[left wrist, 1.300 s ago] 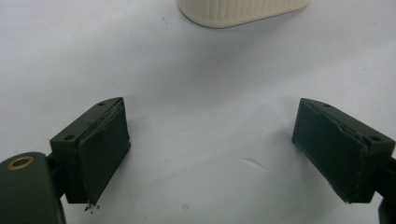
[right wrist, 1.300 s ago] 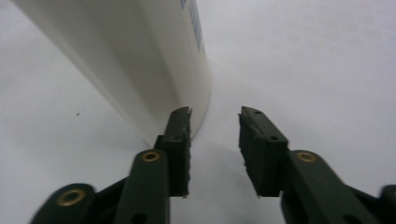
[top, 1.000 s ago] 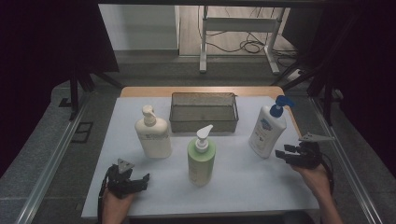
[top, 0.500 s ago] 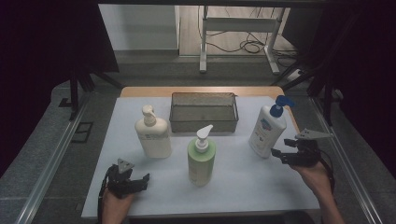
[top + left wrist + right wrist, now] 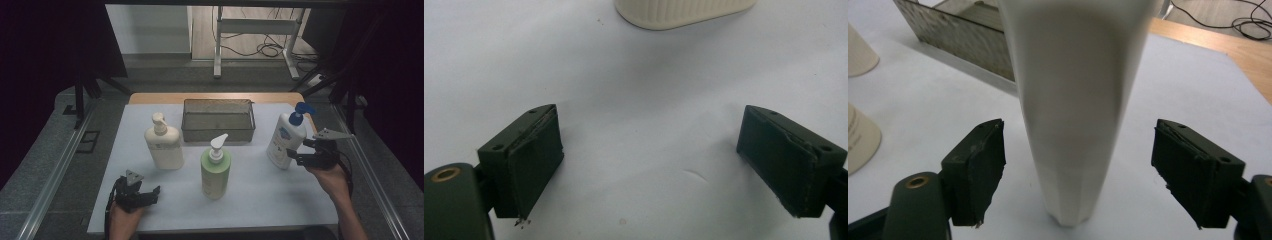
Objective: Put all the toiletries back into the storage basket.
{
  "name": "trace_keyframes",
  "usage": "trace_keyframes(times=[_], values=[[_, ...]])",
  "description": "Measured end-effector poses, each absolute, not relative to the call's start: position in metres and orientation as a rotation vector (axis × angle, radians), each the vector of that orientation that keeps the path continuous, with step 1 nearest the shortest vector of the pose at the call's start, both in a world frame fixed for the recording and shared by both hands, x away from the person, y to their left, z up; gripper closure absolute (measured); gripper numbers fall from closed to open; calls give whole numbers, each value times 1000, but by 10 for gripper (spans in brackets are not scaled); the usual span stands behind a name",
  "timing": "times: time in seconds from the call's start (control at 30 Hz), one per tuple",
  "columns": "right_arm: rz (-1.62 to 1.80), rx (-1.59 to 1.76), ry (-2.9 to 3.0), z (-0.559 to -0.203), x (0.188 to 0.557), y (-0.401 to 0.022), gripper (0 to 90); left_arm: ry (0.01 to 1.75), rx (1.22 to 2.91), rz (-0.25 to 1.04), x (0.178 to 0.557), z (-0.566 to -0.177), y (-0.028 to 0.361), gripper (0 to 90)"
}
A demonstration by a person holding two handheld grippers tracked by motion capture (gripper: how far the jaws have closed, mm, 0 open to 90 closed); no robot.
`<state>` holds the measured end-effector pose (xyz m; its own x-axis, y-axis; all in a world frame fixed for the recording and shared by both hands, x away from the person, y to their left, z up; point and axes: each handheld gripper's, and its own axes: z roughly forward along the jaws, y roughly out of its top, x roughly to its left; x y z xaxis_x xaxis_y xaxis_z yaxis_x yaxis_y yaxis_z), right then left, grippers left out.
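At the right edge of the white mat, your right gripper [image 5: 296, 156] has just been opening its jaws, and the blue-capped bottle [image 5: 286, 141] stands between them with gaps on both sides (not yet gripped). You are lining up the grasp; next, ease forward and close squarely on the tall, smooth white body. Your left gripper [image 5: 150, 192] rests open near the cream bottle [image 5: 164, 145].

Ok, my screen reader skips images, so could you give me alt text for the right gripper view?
A tall white bottle stands upright on the white table between the open right claw, its two black pads clear of the bottle's sides. Behind it lies a metal mesh basket.
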<state>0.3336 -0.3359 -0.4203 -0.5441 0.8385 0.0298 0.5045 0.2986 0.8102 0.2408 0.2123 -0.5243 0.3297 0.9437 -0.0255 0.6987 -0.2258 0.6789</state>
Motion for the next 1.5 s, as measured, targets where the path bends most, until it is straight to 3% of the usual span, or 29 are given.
trace_keyframes(times=[0.6, 1.03, 1.17, 1.5], values=[[1117, 1203, 2106, -416, 355, -316, 201, 1438, 2004, 533, 241, -524, 212, 106], [1076, 1202, 2089, -419, 364, -305, 278, 1438, 2004, 533, 241, -524, 212, 106], [1076, 1195, 2090, -420, 364, -303, 351, 1438, 2004, 533, 241, -524, 212, 106], [1065, 1197, 2114, -417, 363, -304, 370, 1438, 2004, 534, 241, -524, 212, 106]])
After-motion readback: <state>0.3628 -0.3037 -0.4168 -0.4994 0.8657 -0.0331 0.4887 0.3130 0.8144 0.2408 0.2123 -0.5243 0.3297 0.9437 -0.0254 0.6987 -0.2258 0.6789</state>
